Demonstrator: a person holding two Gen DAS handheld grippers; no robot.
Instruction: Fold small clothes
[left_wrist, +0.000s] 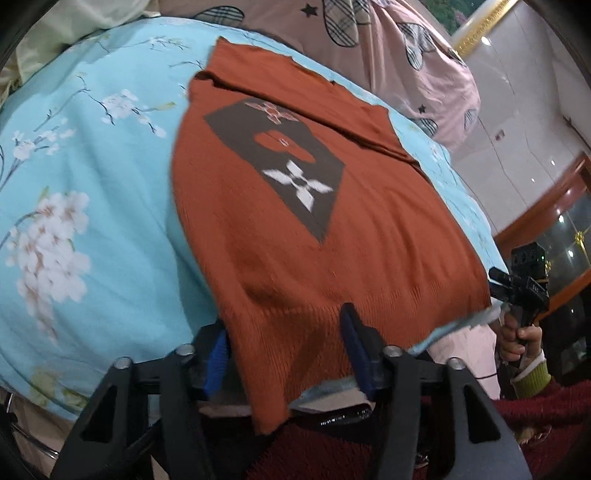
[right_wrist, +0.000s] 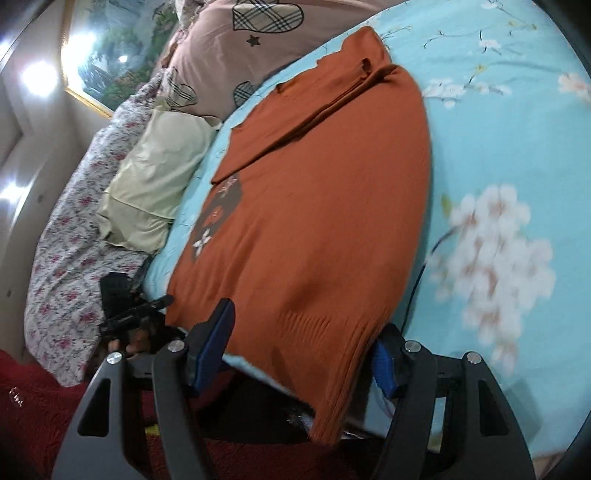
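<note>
A rust-orange knitted sweater with a brown patch and a white flower motif lies flat on the blue floral bedsheet, sleeves folded across its top. Its ribbed hem hangs over the near bed edge. My left gripper is open, its blue-padded fingers astride the hem's left corner. My right gripper is open too, fingers astride the hem's other corner of the sweater. Each gripper shows in the other's view: the right one, the left one.
A pink pillow with checked hearts lies at the head of the bed. A pale yellow pillow and a floral quilt lie beside the sweater. A dark red fleece is below the bed edge. A wood-framed cabinet stands at right.
</note>
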